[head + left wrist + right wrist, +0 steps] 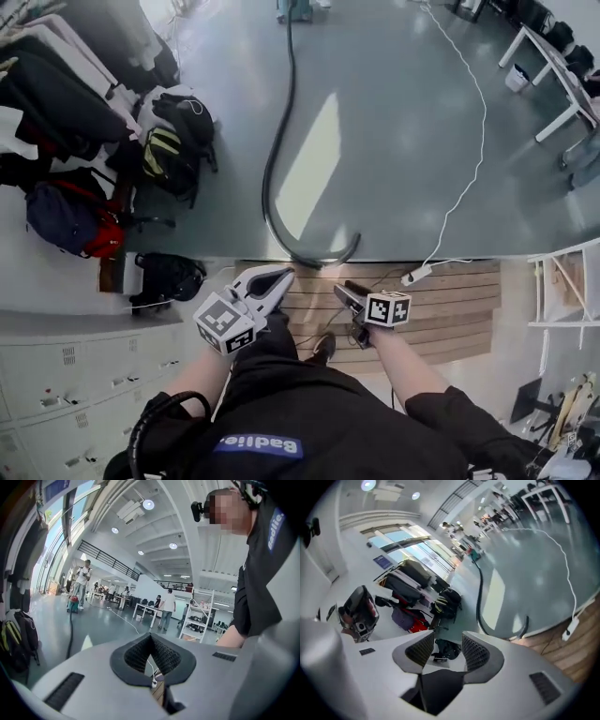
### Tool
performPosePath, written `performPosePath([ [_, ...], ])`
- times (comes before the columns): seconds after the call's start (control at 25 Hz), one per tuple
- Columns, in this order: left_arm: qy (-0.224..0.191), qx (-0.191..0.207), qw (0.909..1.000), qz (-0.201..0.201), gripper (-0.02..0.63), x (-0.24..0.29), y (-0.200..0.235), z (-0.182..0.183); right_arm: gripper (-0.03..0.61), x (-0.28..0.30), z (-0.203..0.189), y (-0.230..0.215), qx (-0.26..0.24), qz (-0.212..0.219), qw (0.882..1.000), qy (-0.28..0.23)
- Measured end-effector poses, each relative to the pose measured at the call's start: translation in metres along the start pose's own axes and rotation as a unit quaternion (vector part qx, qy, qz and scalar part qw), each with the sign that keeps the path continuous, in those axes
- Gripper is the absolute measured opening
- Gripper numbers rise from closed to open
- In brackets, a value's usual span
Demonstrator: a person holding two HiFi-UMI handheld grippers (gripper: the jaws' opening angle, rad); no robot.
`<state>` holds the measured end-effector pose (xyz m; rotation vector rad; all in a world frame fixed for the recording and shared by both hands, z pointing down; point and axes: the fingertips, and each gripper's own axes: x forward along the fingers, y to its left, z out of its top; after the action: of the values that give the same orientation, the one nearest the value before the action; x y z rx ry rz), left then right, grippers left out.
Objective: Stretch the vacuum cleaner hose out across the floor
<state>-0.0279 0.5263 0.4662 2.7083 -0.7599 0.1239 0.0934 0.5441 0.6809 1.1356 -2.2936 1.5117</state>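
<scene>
One hose [274,159], black, lies in long curve on glossy grey floor [394,141]; far end at one vacuum cleaner [295,9], near end hooked beside wooden steps [450,309]. Two grippers held over steps: left gripper [150,636] clenched, empty; right gripper [443,642] released, empty. One white cable [478,122]. Four bags [169,150] and lockers [66,375] along left edge. Tables [553,75] far right, open floor between.

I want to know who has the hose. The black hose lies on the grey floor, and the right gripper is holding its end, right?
Not quite. The black hose does lie on the grey floor, but the right gripper holds nothing. The right gripper view shows its jaws apart and empty, with the hose lying farther off on the floor.
</scene>
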Motion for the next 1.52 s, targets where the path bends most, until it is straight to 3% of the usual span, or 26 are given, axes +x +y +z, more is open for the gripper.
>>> performPosePath([
  [0.16, 0.004, 0.006, 0.9999, 0.008, -0.005, -0.007, -0.028, -0.001, 0.189, -0.031, 0.037, 0.059, -0.124, 0.017, 0.992, -0.023],
  [0.28, 0.009, 0.004, 0.9999, 0.006, -0.005, -0.007, -0.047, -0.005, 0.186, -0.052, 0.056, 0.102, -0.229, 0.017, 0.973, -0.038],
  [0.36, 0.007, 0.001, 1.0, 0.004, -0.005, -0.005, -0.061, -0.005, 0.049, -0.071, 0.064, 0.125, -0.286, 0.007, 0.956, -0.058],
  [0.4, 0.004, 0.001, 1.0, 0.002, -0.005, -0.004, -0.067, -0.003, 0.021, -0.081, 0.067, 0.137, -0.31, 0.006, 0.948, -0.068],
  [0.56, -0.003, 0.015, 0.9999, -0.006, -0.005, -0.001, -0.088, 0.008, 0.006, -0.114, 0.067, 0.182, -0.377, 0.032, 0.921, -0.093],
  [0.88, -0.021, 0.017, 0.9994, -0.02, -0.005, -0.006, -0.117, 0.019, 0.005, -0.139, 0.05, 0.223, -0.431, 0.061, 0.893, -0.111],
  [1.24, -0.021, 0.014, 0.9995, -0.021, -0.005, -0.008, -0.12, 0.013, 0.003, -0.138, 0.041, 0.222, -0.431, 0.06, 0.894, -0.103],
  [1.52, -0.016, 0.04, 0.9989, -0.019, -0.005, -0.018, -0.124, 0.012, 0.004, -0.134, 0.034, 0.229, -0.429, 0.062, 0.895, -0.101],
])
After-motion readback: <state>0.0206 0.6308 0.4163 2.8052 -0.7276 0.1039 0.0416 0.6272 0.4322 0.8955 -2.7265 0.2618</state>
